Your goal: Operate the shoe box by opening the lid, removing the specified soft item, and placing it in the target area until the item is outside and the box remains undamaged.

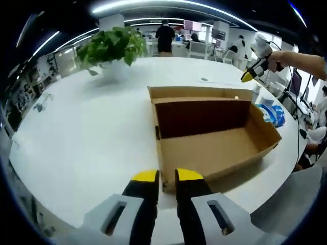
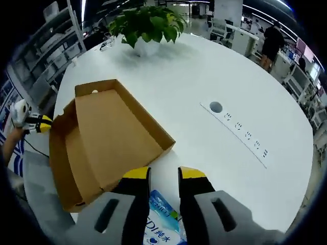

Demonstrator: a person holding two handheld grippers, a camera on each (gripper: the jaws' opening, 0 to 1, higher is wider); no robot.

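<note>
Hovering my right gripper (image 2: 163, 176), jaws slightly parted and empty, above the soft blue tissue pack (image 2: 159, 217) right of the open shoe box (image 1: 209, 135); light, crushable, so I'd pinch its middle.

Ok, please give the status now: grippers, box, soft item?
Left hand-held gripper open at box edge. Right hand-held gripper open above blue soft pack. Box open, pack outside.

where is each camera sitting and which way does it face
Left gripper view: rides on the left gripper, facing the open cardboard box across the white table; the person's hand holds the right gripper beyond.
Right gripper view: rides on the right gripper, above a blue packet, looking over the box.
Shared: box, table, potted plant.
</note>
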